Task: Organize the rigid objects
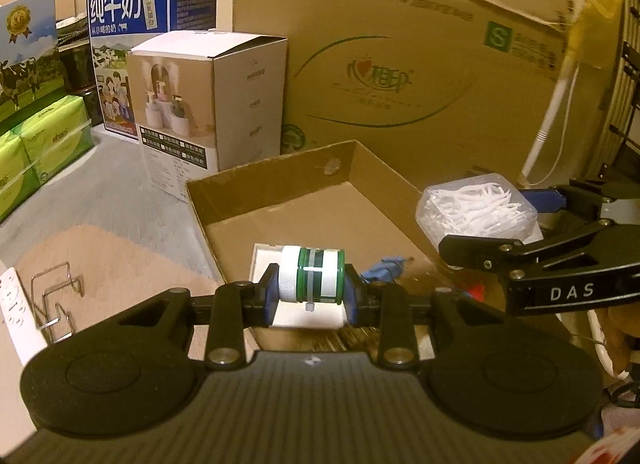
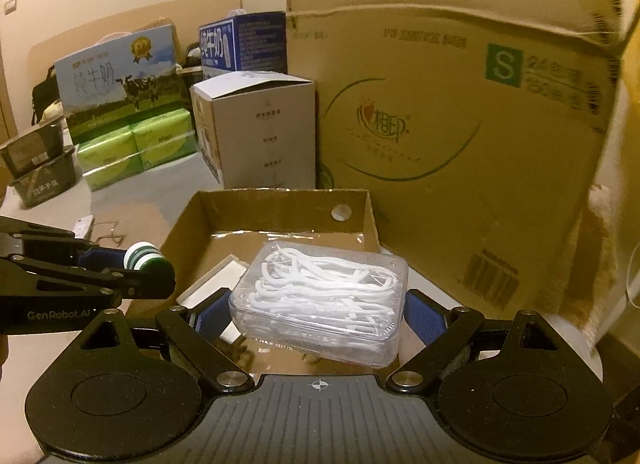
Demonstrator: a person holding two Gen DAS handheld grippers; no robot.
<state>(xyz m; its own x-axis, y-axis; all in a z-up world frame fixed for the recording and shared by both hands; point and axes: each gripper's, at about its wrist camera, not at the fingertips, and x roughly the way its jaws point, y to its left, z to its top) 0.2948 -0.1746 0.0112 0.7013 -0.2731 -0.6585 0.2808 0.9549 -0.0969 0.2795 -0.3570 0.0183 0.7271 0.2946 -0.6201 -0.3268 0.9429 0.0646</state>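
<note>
My left gripper [image 1: 311,284] is shut on a small green and white jar [image 1: 312,279], held sideways above the near edge of a shallow open cardboard tray [image 1: 280,200]; the jar also shows in the right wrist view [image 2: 145,258]. My right gripper [image 2: 318,314] is shut on a clear plastic box of white floss picks [image 2: 320,300], held over the tray [image 2: 276,208]; that box also shows in the left wrist view [image 1: 476,208]. A flat white box [image 1: 264,260] and a blue scrap [image 1: 384,268] lie inside the tray.
A large cardboard carton [image 1: 400,64] stands right behind the tray. A white product box [image 1: 208,100], a blue milk carton box [image 1: 132,48] and green tissue packs [image 1: 40,144] stand to the left. A wire holder [image 1: 56,300] and a white power strip [image 1: 16,308] lie at the near left.
</note>
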